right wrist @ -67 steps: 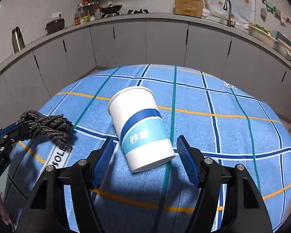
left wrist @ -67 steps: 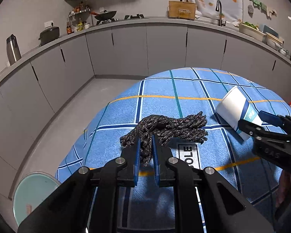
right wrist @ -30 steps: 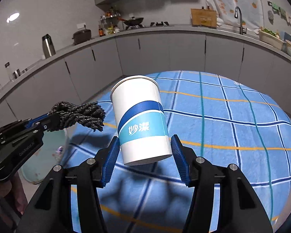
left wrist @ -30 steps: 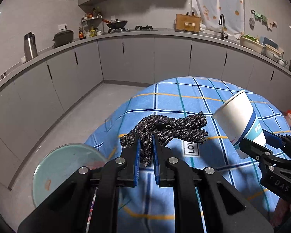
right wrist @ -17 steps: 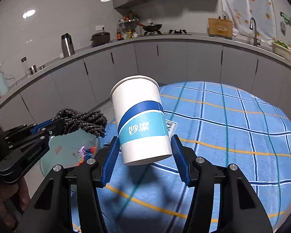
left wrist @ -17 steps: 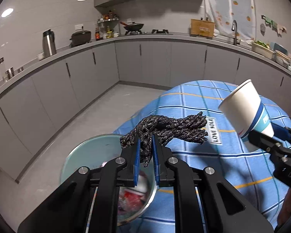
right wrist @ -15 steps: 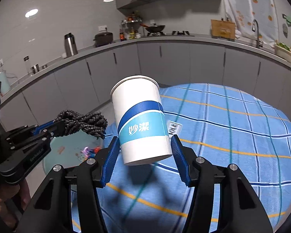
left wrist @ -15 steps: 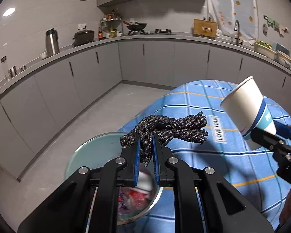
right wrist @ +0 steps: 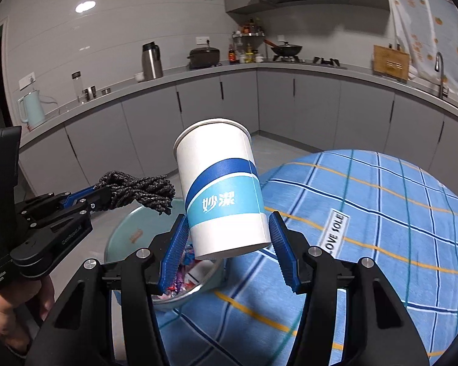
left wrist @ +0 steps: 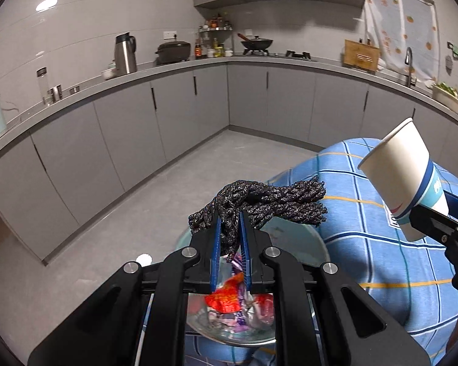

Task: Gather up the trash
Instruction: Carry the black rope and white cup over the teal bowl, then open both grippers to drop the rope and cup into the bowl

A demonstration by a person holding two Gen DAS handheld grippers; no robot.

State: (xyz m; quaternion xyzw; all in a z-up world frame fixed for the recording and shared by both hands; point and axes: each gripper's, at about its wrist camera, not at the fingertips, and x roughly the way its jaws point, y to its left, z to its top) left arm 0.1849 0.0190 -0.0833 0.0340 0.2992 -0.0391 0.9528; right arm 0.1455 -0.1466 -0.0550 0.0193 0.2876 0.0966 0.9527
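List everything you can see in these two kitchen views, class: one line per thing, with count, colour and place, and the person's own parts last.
rope bundle: one, dark speckled, held above the bin
paper cup: one, white with blue bands, held tilted near the bin
trash bin: one, pale green, on the floor beside the table, coloured wrappers inside
tablecloth: one, blue plaid, covering the table
thermos: one, steel, on the counter
kettle: one, pale green, counter at far left
wok: one, black, on the stove
cabinets: grey, under the counter
left gripper: black, blue fingers shut on the rope bundle
right gripper: black, blue fingers shut on the paper cup
hand: one, holding the left gripper
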